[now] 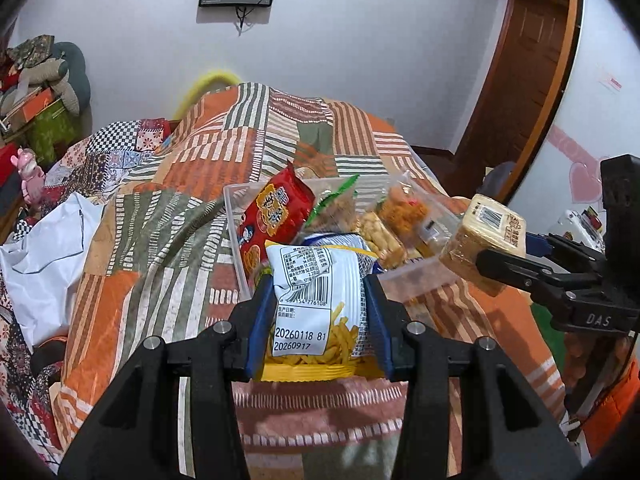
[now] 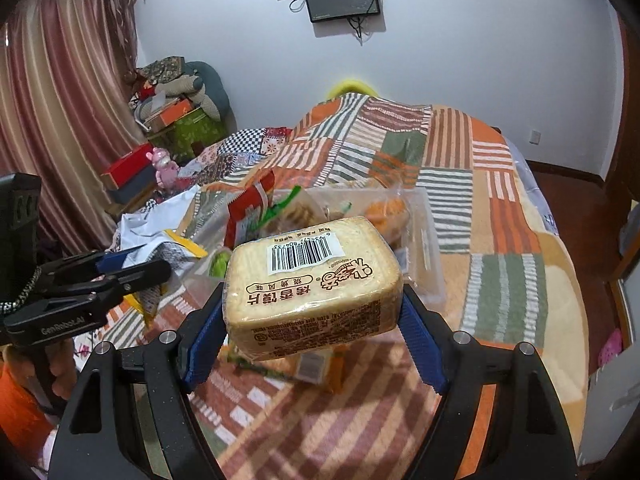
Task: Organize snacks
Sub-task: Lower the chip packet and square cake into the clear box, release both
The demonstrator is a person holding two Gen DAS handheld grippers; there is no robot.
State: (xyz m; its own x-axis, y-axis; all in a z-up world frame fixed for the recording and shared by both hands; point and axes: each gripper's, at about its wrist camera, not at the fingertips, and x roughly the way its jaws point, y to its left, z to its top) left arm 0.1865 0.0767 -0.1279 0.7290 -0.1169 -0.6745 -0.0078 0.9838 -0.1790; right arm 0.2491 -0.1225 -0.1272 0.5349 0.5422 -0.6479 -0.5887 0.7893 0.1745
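My left gripper is shut on a white and blue bag of fries snack and holds it just in front of the clear plastic bin. The bin holds a red snack bag, a green-topped packet and clear packs of biscuits. My right gripper is shut on a wrapped pack of toasted bread slices, held above the bed to the right of the bin. The bread pack also shows in the left wrist view. Another packet lies on the blanket under it.
The bin sits on a bed with an orange, green and white patchwork blanket. A white plastic bag lies to the left. Boxes and cushions are piled by the curtain. A wooden door stands to the right.
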